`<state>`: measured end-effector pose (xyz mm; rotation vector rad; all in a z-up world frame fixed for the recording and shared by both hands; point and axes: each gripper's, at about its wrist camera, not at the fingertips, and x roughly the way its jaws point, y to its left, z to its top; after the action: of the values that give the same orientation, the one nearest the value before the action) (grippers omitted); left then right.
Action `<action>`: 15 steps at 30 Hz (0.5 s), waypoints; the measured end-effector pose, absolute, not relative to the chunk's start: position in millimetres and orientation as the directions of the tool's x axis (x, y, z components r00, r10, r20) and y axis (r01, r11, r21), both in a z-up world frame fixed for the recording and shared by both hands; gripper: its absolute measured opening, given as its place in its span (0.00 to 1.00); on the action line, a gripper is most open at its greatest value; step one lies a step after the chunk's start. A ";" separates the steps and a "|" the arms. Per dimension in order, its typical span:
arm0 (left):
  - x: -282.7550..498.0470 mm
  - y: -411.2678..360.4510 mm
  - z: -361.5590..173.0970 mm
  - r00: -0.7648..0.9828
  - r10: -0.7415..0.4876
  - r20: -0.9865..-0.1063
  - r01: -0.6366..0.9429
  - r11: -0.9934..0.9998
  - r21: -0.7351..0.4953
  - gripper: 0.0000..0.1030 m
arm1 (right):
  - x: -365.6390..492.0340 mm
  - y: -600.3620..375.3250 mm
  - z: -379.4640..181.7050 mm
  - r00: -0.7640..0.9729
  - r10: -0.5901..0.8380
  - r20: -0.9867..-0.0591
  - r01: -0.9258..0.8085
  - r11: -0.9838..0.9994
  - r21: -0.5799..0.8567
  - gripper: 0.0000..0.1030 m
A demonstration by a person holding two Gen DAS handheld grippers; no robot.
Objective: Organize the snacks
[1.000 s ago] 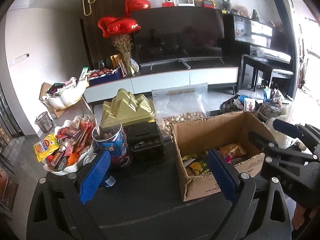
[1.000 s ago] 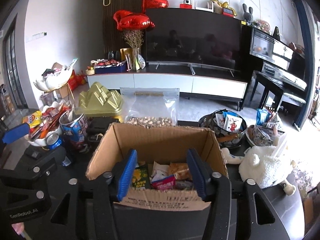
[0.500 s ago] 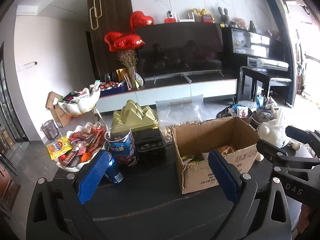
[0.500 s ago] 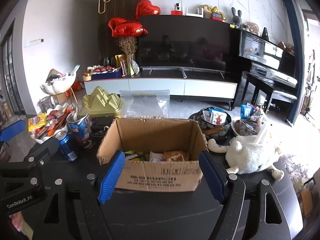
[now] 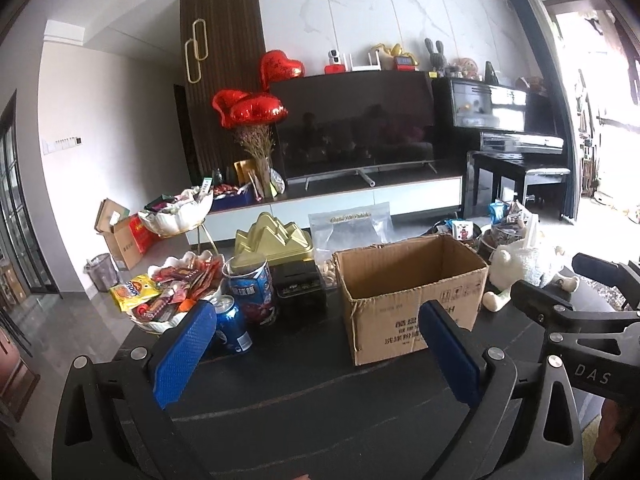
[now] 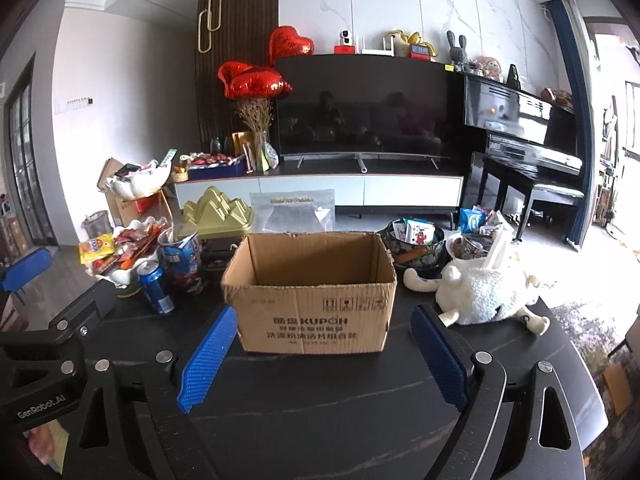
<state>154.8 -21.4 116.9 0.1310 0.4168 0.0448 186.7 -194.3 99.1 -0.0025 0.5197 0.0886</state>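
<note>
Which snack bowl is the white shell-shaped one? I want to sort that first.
The white scalloped bowl left of the cardboard box, heaped with red and yellow packets. The dark patterned bowl sits right of the box.

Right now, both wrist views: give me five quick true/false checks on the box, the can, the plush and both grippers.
1. The cardboard box stands upright, top open. True.
2. The right gripper is clamped on the box. False: its jaws have just been opening, stand wide and touch nothing.
3. The blue can lies inside the box. False: it stands on the table left of it.
4. The white plush lies right of the box. True.
5. The left gripper holds a snack packet. False: open, empty.
</note>
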 end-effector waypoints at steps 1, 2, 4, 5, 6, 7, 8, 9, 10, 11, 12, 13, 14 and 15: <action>151.0 -20.3 116.8 0.916 0.070 -0.396 -0.018 0.991 0.133 1.00 | 182.1 -194.5 98.7 0.866 0.084 -0.494 -0.084 0.996 0.021 0.88; 147.6 -20.2 116.4 0.917 0.072 -0.393 -0.021 0.991 0.132 1.00 | 179.6 -194.3 98.5 0.867 0.082 -0.492 -0.084 0.996 0.019 0.88; 139.7 -18.4 116.7 0.922 0.078 -0.380 -0.032 0.991 0.126 1.00 | 171.0 -194.8 98.1 0.871 0.075 -0.486 -0.079 0.997 0.012 0.88; 139.1 -17.7 117.2 0.922 0.078 -0.378 -0.033 0.992 0.123 1.00 | 165.5 -195.4 97.7 0.874 0.070 -0.481 -0.074 0.997 0.011 0.88; 136.4 -17.4 116.8 0.923 0.074 -0.378 -0.031 0.992 0.118 1.00 | 162.3 -195.6 97.8 0.876 0.068 -0.477 -0.071 0.997 0.012 0.88; 135.2 -18.1 116.1 0.922 0.071 -0.380 -0.028 0.993 0.117 1.00 | 159.5 -195.5 98.1 0.878 0.067 -0.473 -0.070 0.998 0.011 0.88; 133.4 -18.6 115.4 0.922 0.067 -0.381 -0.023 0.993 0.117 1.00 | 156.2 -196.0 98.4 0.881 0.065 -0.469 -0.067 0.998 0.012 0.88; 130.7 -18.9 114.6 0.923 0.067 -0.380 -0.023 0.993 0.118 1.00 | 153.1 -196.1 98.5 0.882 0.066 -0.467 -0.067 0.998 0.015 0.88; 128.8 -19.3 113.9 0.923 0.066 -0.380 -0.022 0.993 0.118 1.00 | 150.6 -196.3 98.7 0.883 0.069 -0.465 -0.068 0.998 0.019 0.88; 128.0 -19.3 113.9 0.923 0.065 -0.379 -0.022 0.993 0.116 1.00 | 148.7 -196.8 98.6 0.882 0.071 -0.465 -0.069 0.997 0.022 0.88; 125.8 -19.2 113.2 0.923 0.060 -0.379 -0.020 0.994 0.111 1.00 | 146.9 -196.8 98.6 0.883 0.073 -0.465 -0.070 0.997 0.024 0.88; 123.9 -19.1 112.6 0.923 0.058 -0.380 -0.018 0.994 0.108 1.00 | 144.9 -197.0 98.7 0.883 0.073 -0.463 -0.070 0.997 0.025 0.88; 121.6 -19.1 111.5 0.923 0.055 -0.382 -0.016 0.994 0.104 1.00 | 142.6 -197.2 98.5 0.884 0.068 -0.462 -0.065 0.998 0.024 0.88; 120.2 -18.8 111.0 0.923 0.052 -0.382 -0.015 0.995 0.099 1.00 | 140.7 -197.7 98.2 0.885 0.064 -0.462 -0.060 0.998 0.022 0.88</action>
<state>120.2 -18.8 111.0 0.0952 0.3947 0.0347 140.7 -197.7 98.2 0.0067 0.4804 0.0645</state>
